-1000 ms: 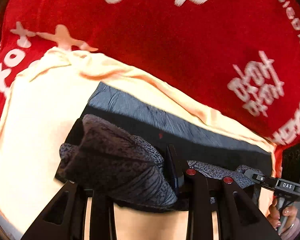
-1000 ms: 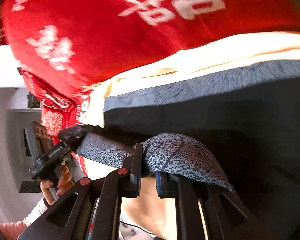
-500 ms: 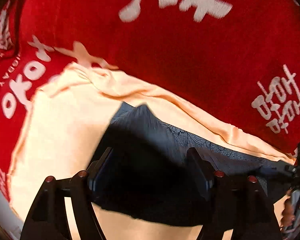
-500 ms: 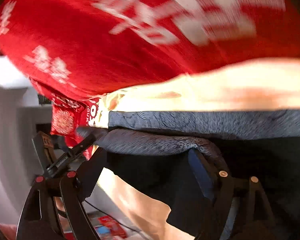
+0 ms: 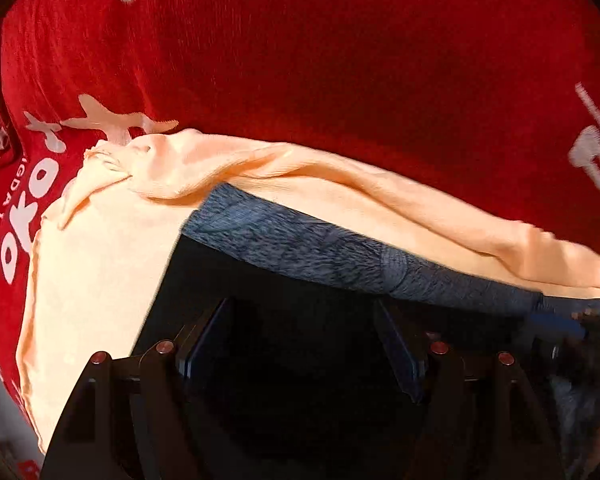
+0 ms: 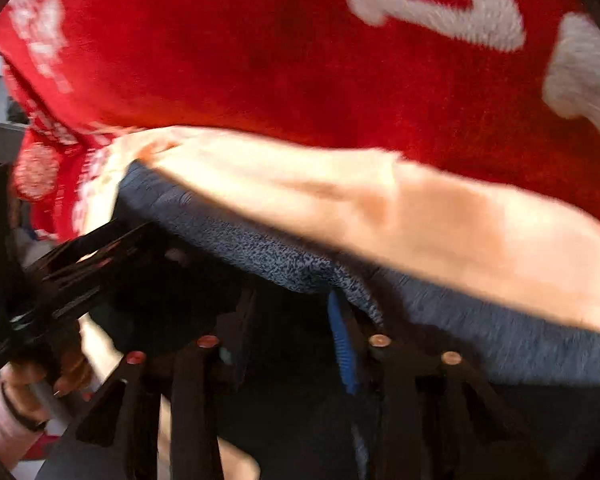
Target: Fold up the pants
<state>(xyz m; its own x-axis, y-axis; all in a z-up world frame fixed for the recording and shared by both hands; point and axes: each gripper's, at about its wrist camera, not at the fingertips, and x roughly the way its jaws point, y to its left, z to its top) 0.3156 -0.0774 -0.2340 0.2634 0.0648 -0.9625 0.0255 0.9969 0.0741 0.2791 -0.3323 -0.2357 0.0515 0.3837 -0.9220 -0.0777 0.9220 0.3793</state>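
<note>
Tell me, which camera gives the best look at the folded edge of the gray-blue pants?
The left wrist view: the pants edge runs sharp and unbroken across the peach cloth. The right wrist view shows the same edge, blurred by motion.

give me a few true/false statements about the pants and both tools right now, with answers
1. The left tool stands open. True.
2. The pants lie straight on the red blanket. False: they lie on a peach cloth that covers the red blanket.
3. The right tool is clamped shut on a bunch of fabric. False: its jaws are apart with nothing pinched between them.
4. The red blanket carries white lettering. True.
5. The pants are plain white. False: they are dark with a speckled blue-grey band.
</note>
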